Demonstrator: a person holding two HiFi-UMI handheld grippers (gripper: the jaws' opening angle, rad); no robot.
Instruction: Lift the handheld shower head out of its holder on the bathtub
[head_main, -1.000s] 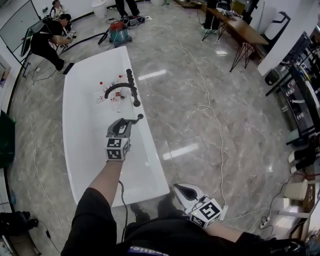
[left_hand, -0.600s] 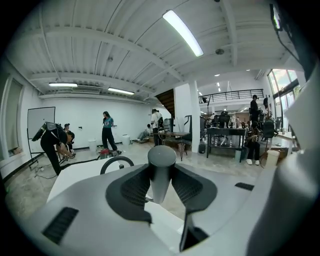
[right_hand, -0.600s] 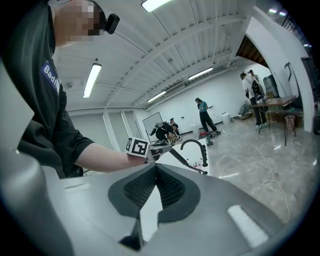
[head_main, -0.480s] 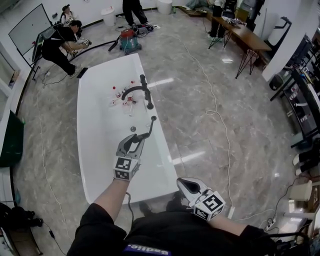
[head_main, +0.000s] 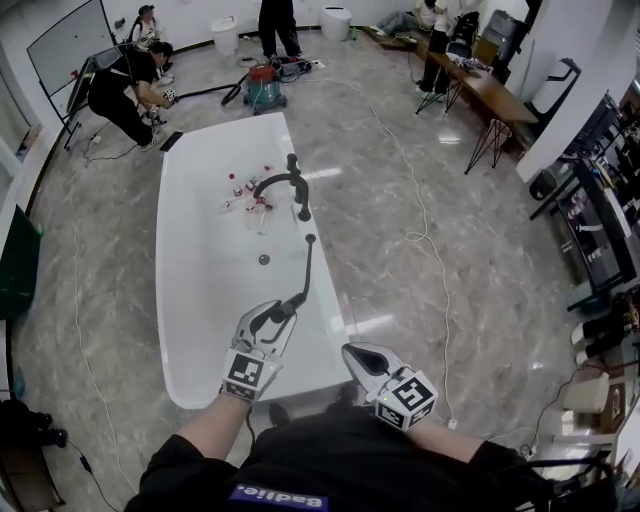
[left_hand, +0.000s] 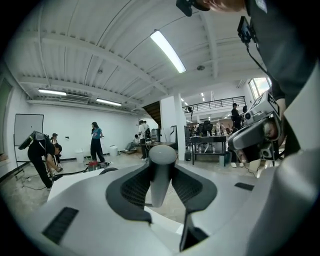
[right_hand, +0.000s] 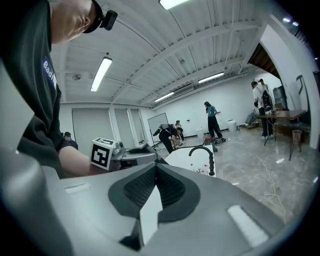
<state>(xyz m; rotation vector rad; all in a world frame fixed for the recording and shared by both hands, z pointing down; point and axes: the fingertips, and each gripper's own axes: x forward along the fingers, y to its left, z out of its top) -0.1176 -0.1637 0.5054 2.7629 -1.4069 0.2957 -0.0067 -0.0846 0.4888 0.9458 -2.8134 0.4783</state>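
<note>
Bathtub (head_main: 195, 310): smooth, glossy white shell. Floor (head_main: 450, 180): polished grey marble-look slabs that mirror the lamps. Faucet (head_main: 285, 182): matt black, metal-like. Shower head (head_main: 306, 268): smooth dark wand with a dull sheen. Left gripper (head_main: 287, 306) and right gripper (head_main: 358, 354): matt grey plastic shells with black ribbed pads (left_hand: 135, 187).

A glossy grey marble-patterned floor (head_main: 400, 230) spreads ahead and to the right of the right hand-held gripper (head_main: 353, 352), crossed by a thin white cable (head_main: 418, 237). Far ahead to its right stands a long wooden table on black legs (head_main: 490, 72). Black shelving (head_main: 610, 225) lines the right side. The room has white walls (left_hand: 70, 130) and long ceiling tube lights (left_hand: 167, 51).
</note>
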